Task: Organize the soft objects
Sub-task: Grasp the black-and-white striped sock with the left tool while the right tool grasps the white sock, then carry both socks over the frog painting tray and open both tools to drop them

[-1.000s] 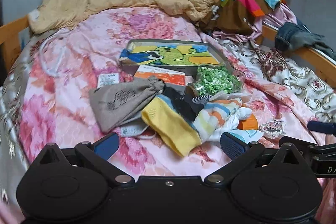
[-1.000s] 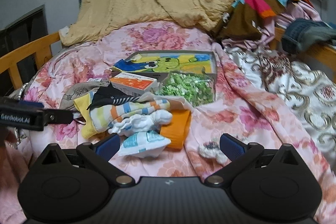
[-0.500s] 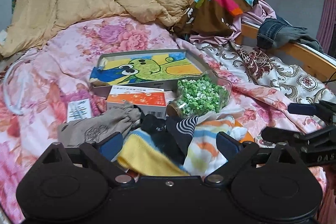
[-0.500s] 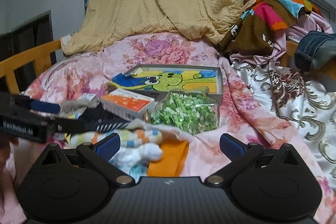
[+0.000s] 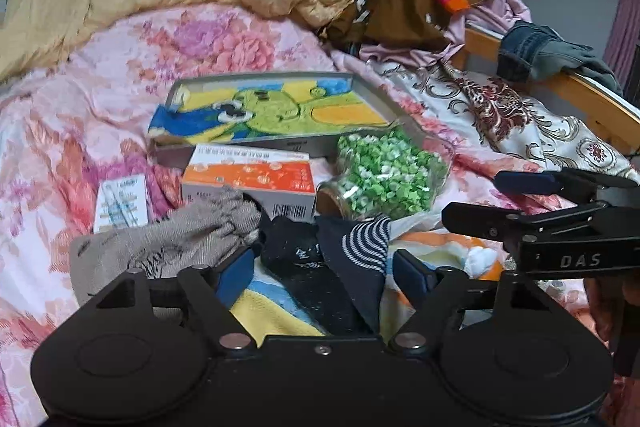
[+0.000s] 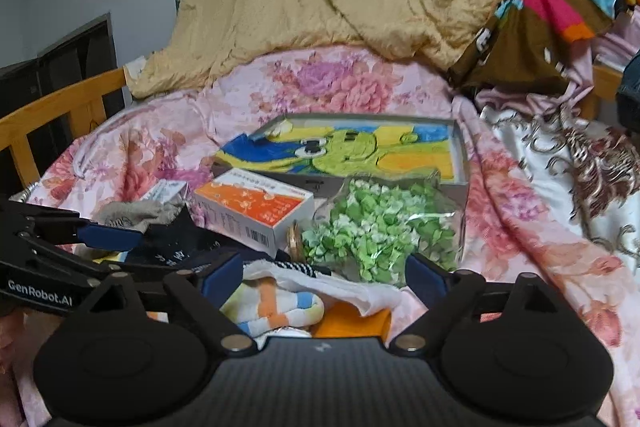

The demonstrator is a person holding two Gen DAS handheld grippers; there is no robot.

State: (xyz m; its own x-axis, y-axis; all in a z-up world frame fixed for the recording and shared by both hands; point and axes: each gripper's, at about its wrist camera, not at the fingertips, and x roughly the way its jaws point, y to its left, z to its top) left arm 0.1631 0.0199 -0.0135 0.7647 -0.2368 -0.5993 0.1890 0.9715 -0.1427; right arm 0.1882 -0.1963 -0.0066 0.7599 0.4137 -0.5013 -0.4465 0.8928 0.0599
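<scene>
Black soft sock (image 5: pixel 308 267) between closing left claw (image 5: pixel 324 267) | closing right claw (image 6: pixel 324 277) over striped soft sock (image 6: pixel 276 307) | likely grabbing both for sorting

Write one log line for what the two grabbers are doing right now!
left gripper: closing, black sock between jaws, not gripped | right gripper: closing over striped sock, not gripped

Left tool (image 5: pixel 322 273) hides the yellow sock's (image 5: pixel 272 311) toe.

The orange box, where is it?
In both views the orange box lies mid-bed, in front of the frog picture tray, left of the green-filled jar.
</scene>
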